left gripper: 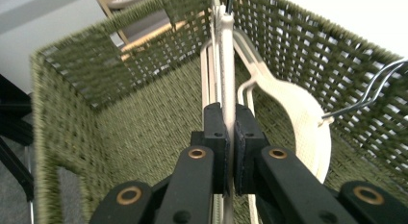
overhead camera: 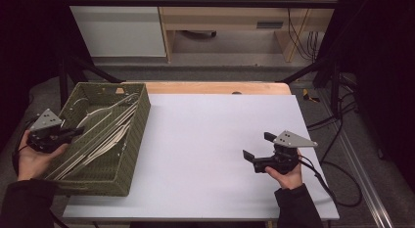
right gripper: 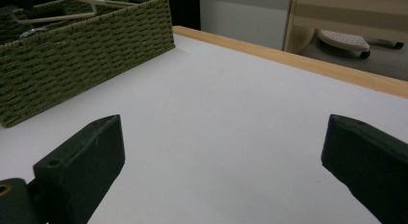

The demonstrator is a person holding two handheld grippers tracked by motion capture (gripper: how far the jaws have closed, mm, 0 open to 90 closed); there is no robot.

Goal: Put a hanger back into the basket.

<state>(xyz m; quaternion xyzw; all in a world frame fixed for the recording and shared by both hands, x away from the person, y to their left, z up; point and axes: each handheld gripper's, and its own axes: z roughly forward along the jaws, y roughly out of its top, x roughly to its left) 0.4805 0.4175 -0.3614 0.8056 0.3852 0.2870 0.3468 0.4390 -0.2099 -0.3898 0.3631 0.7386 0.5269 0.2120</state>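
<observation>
A green woven basket (overhead camera: 138, 126) stands on the left of the white table (overhead camera: 210, 140) and holds several cream hangers (overhead camera: 105, 135). My left gripper (overhead camera: 78, 132) reaches into the basket from its left side. In the left gripper view, that gripper (left gripper: 229, 123) is shut on the thin bar of one cream hanger (left gripper: 225, 51), which runs straight away from the jaws. A second hanger (left gripper: 300, 113) with a wire hook (left gripper: 375, 87) lies to its right. My right gripper (overhead camera: 258, 146) is open above the bare table at the right, with nothing between its jaws (right gripper: 221, 147).
The basket (right gripper: 86, 46) sits far left in the right gripper view, with a hanger (right gripper: 62, 12) poking above its rim. A wooden strip (overhead camera: 215, 87) borders the table's far edge. Cables (overhead camera: 333, 179) trail off the table's right side. Dark frame bars stand at both sides.
</observation>
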